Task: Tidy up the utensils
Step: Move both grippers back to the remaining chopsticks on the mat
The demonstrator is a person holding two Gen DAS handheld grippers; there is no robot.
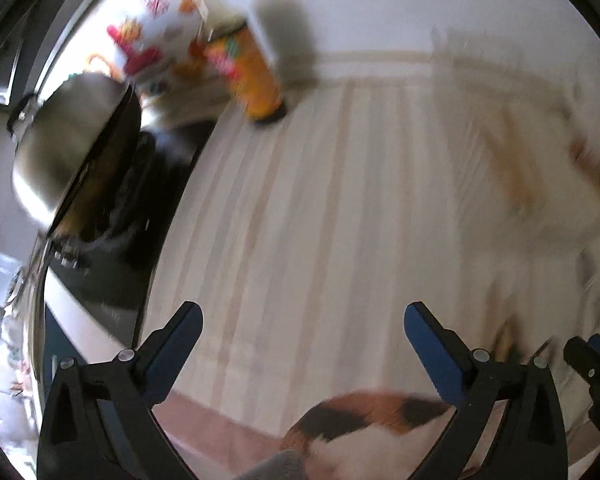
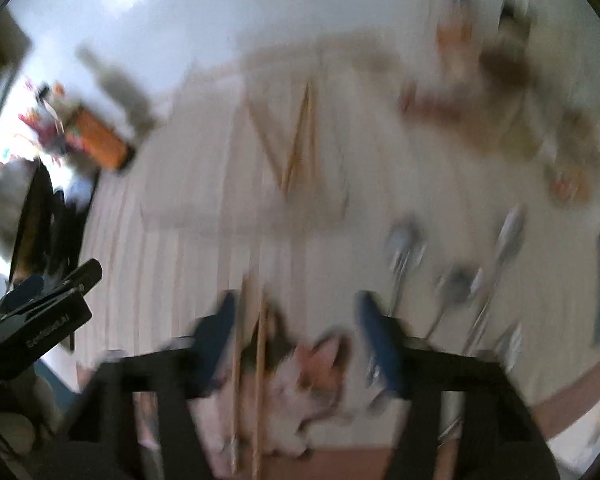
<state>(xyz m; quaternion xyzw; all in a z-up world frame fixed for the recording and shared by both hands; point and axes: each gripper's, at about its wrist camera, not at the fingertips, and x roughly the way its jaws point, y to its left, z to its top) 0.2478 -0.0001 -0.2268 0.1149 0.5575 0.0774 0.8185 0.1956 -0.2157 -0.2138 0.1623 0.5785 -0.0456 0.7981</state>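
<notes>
Both views are motion-blurred. My left gripper point(image 1: 303, 316) is open and empty above the pale striped wooden counter point(image 1: 340, 200). My right gripper point(image 2: 294, 308) is open over the counter's front edge. Two wooden chopsticks point(image 2: 260, 360) lie between its fingers, not gripped. A pale divided tray point(image 2: 260, 168) holds more chopsticks point(image 2: 300, 136) further back. Several metal spoons and forks point(image 2: 460, 280) lie to the right of the gripper. The left gripper shows at the left edge of the right wrist view point(image 2: 48, 300).
An orange carton point(image 1: 256, 76) and colourful packages point(image 1: 156, 40) stand at the back left. A steel pot point(image 1: 68, 140) sits on a black stove point(image 1: 140, 200). A calico cat point(image 2: 312, 376) is below the counter edge. Blurred clutter point(image 2: 500, 92) lies back right.
</notes>
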